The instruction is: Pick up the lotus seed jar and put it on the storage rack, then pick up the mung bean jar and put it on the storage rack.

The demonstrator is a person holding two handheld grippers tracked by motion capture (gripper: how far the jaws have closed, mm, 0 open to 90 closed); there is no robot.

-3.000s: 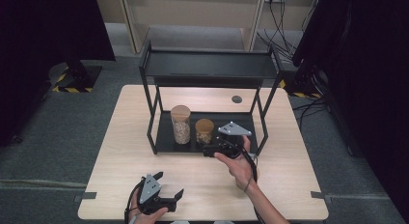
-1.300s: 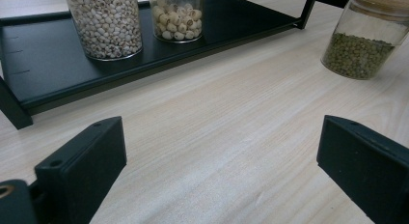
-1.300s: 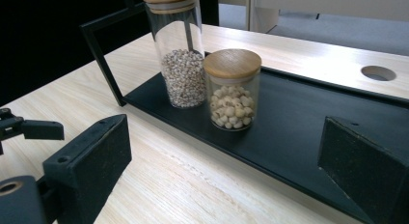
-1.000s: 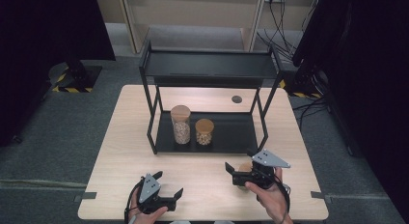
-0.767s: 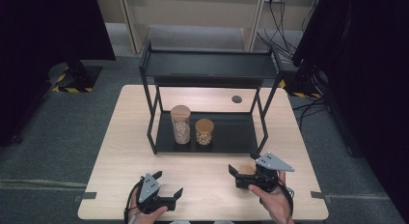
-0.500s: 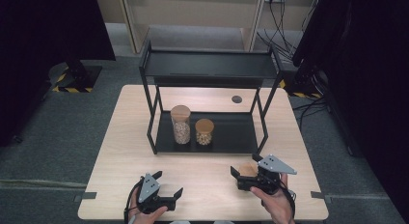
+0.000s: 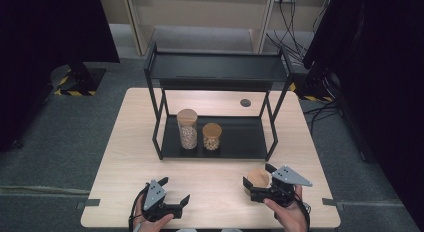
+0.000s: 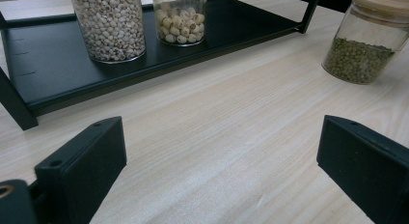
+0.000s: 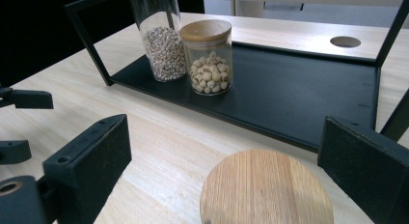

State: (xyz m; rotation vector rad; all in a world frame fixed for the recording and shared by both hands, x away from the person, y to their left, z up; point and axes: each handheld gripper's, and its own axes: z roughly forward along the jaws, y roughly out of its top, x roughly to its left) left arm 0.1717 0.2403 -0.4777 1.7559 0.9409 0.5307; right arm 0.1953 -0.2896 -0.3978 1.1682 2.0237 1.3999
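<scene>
A short glass jar with a wooden lid [image 7: 258, 177] stands on the table at the near right; its green beans [image 8: 359, 59] show in the left gripper view. My right gripper [image 7: 257, 175] is open around it, and the lid [image 9: 266, 188] sits low between the spread jaws with a gap on each side. My left gripper [image 7: 175, 190] rests near the table's front edge, open, with only bare wood between its jaws [image 8: 223, 123]. On the black rack's lower shelf [image 7: 240, 137] stand a tall jar of small pale grains [image 7: 187, 129] and a short jar of pale round seeds [image 7: 211, 137].
The black rack [image 7: 215, 67] has an upper shelf and thin corner posts [image 7: 272, 137]. A round cable hole [image 7: 245, 102] lies in the table behind it. The right half of the lower shelf [image 9: 299, 89] is bare. Dark curtains flank the table.
My right gripper brought the green-bean jar from the rack's lower shelf to the near right of the table, then drew back slightly toward the front edge. The left gripper has not moved.
</scene>
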